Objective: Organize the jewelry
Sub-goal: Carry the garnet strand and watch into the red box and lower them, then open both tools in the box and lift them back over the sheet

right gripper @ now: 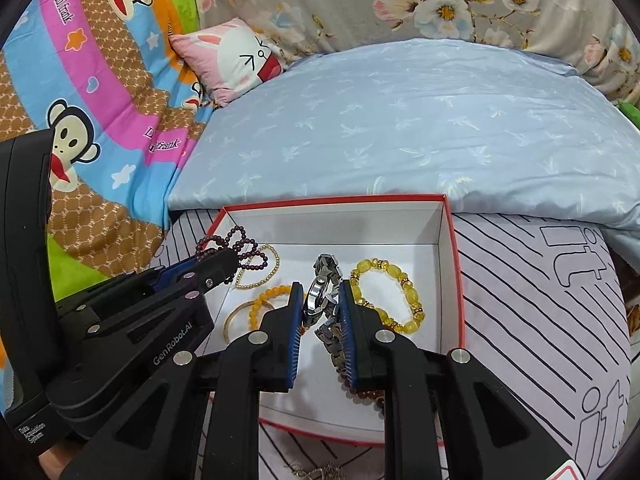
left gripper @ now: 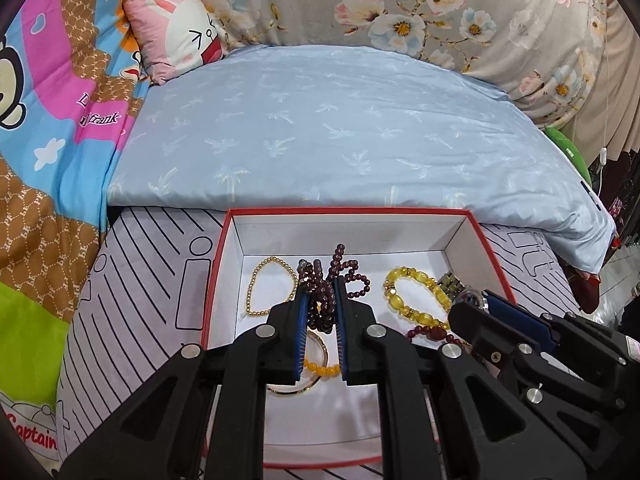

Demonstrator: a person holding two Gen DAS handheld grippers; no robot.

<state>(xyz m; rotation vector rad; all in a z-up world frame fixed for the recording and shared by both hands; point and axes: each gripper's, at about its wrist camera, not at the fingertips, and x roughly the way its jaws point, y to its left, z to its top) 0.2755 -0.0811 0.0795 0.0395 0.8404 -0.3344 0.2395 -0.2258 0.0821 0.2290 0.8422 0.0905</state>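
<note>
1. The left tool [left gripper: 322, 296] was clenched on a bunch of dark purple beaded strands [left gripper: 320, 280], whose loops stuck up above its blue-padded fingers [left gripper: 301, 320]; it hung over the left half of the box.
2. The right tool [right gripper: 322, 308] was clenched on a silver metal-link wristwatch [right gripper: 324, 300], the dial edge-on between its pads and the link band trailing down beside the right finger; it hung over the middle of the box.
3. Both tools pointed down into a shallow white cardboard box with a red rim [left gripper: 348, 211], which sat on a pale sheet printed with black stripes and letters [right gripper: 540, 300] at the near edge of the bed.
4. On the box floor, toward its left wall, lay a thin bracelet of small gold beads [left gripper: 262, 284].
5. Nearer the front, under the left tool, an orange bead bracelet [left gripper: 320, 369] lay overlapping a plain gold bangle [right gripper: 232, 320].
6. Toward the right wall lay a chunky bracelet of translucent yellow beads [right gripper: 400, 292].
7. A string of dark red beads [left gripper: 430, 334] lay near the front right of the box, partly hidden by the right tool.
8. Behind the box stretched a light blue quilt with a pale palm pattern [left gripper: 340, 128].
9. At the far left corner of the quilt leaned a pink cushion with a white cartoon rabbit [left gripper: 180, 32], beside a bright cartoon-monkey blanket [right gripper: 100, 80].
</note>
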